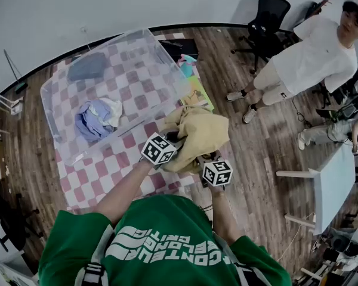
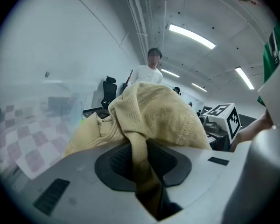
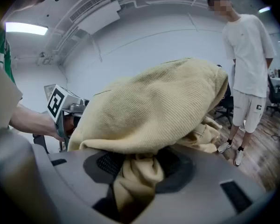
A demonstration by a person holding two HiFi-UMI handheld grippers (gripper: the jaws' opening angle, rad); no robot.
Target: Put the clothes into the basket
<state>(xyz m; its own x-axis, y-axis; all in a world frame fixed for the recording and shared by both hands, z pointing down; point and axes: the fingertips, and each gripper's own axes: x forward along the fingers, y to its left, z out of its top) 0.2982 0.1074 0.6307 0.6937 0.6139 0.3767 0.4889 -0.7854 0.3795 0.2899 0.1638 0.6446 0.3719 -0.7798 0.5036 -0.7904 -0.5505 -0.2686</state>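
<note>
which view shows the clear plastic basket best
The head view: the clear rectangular plastic basket shows whole, on the pink checkered mat, blue and white clothes inside. The left gripper view catches only a hazy wall; the right gripper view none.

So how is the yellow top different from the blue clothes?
The yellow top is sandy yellow; the blue clothes are pale blue. The yellow top hangs bunched in the air, pinched by the left gripper and right gripper; the blue clothes lie inside the clear basket. Both are crumpled.

Tan knit garment (image 3: 154, 106): ribbed, matt cloth, pinched in the right gripper (image 3: 135, 171)'s smooth grey plastic. Glossy clear plastic basket (image 1: 53, 124) ahead, wood floor (image 1: 256, 159) underneath.
</note>
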